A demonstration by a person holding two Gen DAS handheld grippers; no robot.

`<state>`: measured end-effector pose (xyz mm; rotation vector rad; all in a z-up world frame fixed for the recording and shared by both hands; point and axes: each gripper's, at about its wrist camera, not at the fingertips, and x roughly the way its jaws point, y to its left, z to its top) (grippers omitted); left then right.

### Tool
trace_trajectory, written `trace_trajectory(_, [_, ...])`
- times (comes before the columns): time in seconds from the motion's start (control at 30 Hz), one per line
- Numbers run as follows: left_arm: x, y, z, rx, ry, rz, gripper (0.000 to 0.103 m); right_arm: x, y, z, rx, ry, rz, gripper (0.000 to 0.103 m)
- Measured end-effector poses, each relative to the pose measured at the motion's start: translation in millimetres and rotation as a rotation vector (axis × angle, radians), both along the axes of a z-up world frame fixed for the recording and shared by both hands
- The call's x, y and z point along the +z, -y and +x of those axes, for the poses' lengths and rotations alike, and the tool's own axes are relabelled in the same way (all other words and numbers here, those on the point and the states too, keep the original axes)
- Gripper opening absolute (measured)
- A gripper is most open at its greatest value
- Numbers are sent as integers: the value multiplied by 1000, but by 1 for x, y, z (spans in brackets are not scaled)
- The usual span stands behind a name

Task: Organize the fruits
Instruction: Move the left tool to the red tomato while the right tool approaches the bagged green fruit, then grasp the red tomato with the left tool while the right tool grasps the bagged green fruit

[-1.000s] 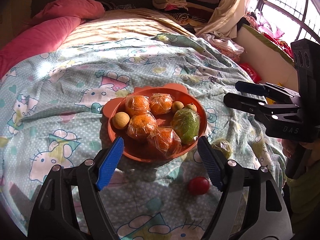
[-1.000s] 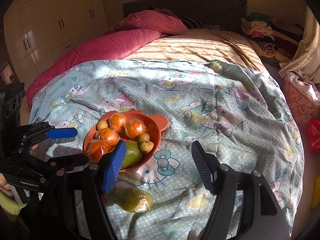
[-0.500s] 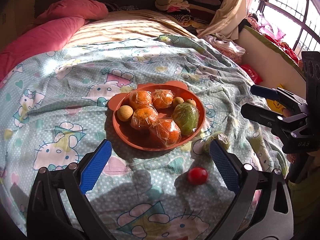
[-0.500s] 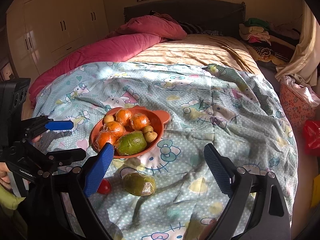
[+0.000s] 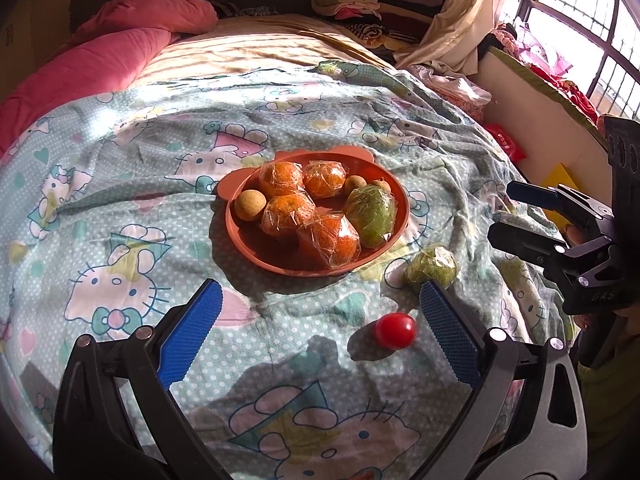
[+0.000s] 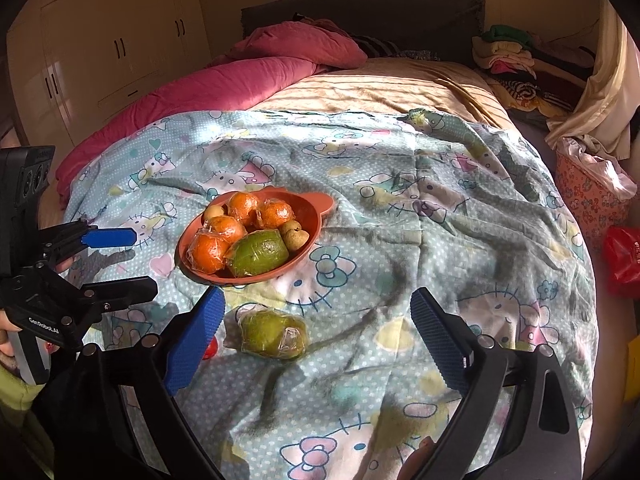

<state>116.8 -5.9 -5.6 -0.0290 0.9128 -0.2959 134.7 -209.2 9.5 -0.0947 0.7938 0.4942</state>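
Two pairs of tongs hang over the bed, each with its jaws just widened and now far apart, nothing between them. Nearest the left tongs (image 5: 320, 328) lies a small red fruit (image 5: 395, 330) on the cartoon-cat bedsheet (image 5: 120, 184). Just beyond it, beside the right tongs (image 6: 316, 324), sits a plastic-wrapped green fruit (image 6: 274, 334), loose on the sheet. Farther on stands the orange plate (image 5: 394, 194), holding four wrapped oranges (image 5: 286, 210), another wrapped green fruit (image 5: 370, 214) and three small tan fruits (image 5: 250, 205). Pink bedding (image 6: 224, 86) lies at the far end.
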Motion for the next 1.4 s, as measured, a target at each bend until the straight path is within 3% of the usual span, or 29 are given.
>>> trace_trajectory(0.53, [-26, 19, -17, -74, -63, 8, 92, -24, 1, -13, 56, -59, -45, 94])
trace_trajectory(0.73, [-37, 35, -16, -133, -85, 13, 64, -30, 11, -9, 52, -82, -33, 94])
trace_trajectory(0.93, [-44, 46, -12, -168, -97, 16, 50, -36, 11, -4, 75, -104, -21, 94])
trace_trajectory(1.17, [-50, 50, -4, -178, -105, 13, 23, -41, -7, 3, 140, -124, -24, 90])
trace_trajectory(1.4, [-48, 39, -2, -167, -113, -4, 23, -51, -26, 10, 195, -147, -42, 73])
